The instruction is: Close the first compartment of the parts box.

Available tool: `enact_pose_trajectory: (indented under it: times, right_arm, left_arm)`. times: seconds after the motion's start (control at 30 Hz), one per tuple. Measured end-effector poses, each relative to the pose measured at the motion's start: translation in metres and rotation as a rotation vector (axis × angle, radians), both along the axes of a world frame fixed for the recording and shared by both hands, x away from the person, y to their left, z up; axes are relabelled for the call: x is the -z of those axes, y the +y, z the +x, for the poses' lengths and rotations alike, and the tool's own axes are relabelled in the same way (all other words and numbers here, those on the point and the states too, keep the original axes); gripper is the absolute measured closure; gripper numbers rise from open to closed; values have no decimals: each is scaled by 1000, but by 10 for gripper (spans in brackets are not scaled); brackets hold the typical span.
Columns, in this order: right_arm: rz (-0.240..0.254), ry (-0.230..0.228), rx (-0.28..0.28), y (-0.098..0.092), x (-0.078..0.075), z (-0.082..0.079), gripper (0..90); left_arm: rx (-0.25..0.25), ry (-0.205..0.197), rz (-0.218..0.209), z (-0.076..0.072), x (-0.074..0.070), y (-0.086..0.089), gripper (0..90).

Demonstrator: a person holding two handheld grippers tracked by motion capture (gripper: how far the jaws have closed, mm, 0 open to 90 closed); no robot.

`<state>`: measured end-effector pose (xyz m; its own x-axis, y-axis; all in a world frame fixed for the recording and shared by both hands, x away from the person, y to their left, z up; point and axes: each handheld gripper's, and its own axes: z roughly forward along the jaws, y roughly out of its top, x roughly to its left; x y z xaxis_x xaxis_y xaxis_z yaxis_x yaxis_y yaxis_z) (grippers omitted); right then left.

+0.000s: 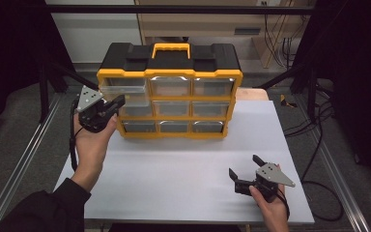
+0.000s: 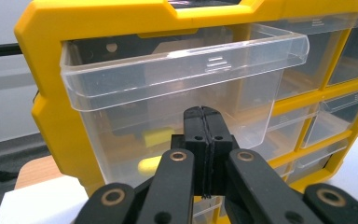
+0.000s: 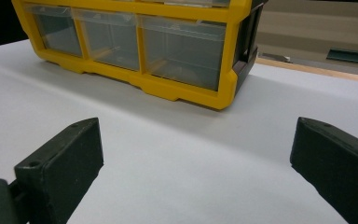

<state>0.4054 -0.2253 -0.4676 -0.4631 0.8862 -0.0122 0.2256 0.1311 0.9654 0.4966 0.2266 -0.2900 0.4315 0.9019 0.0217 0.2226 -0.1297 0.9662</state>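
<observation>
A yellow and black drawer organizer [image 1: 171, 72] stands at the back of the white table [image 1: 183, 169]. Its top-left clear drawer [image 1: 124, 90] is pulled partly out. My left gripper [image 1: 120, 102] is shut with nothing between its jaws, and its tip sits at the front wall of that clear drawer [image 2: 177, 88]. The left gripper view has the closed left gripper [image 2: 204, 111] against the wall, with something yellow [image 2: 151, 163] blurred behind the plastic. My right gripper [image 1: 243, 165] rests open near the table's front right, well apart from the organizer [image 3: 135, 46]. The open right gripper [image 3: 198, 161] points at the organizer's bottom row.
The organizer's other clear drawers [image 1: 193, 107] are pushed in. Metal rails [image 1: 24, 159] run along both sides of the table. Cables [image 1: 319, 159] lie on the floor at the right. A cabinet [image 1: 207, 21] stands behind the table.
</observation>
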Motion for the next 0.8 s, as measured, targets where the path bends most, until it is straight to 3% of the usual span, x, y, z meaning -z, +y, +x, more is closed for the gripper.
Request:
enact_pose_trajectory:
  times: [0.8]
  right_arm:
    - [1,3,2,-1,0,0,29]
  left_arm:
    - [-12,-3,10,7,-3,-1,892]
